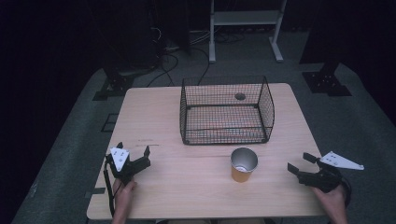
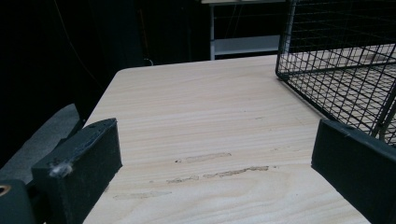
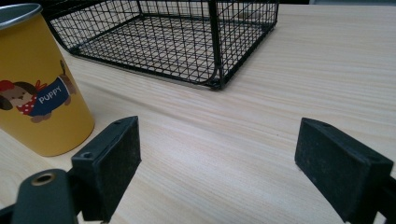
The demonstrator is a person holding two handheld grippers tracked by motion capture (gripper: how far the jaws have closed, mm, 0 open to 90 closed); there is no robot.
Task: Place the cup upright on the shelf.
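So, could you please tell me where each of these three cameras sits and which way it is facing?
High view: fixed above the person's side, looking forward and down on the table; both hands, left tongs and right tongs show.
Left gripper view: rides the left tongs, looking across the bare wood to the wire basket; both jaws wide apart.
Right gripper view: rides the right tongs, facing the yellow cup and basket; jaws wide apart.
Shared: all three show the basket.
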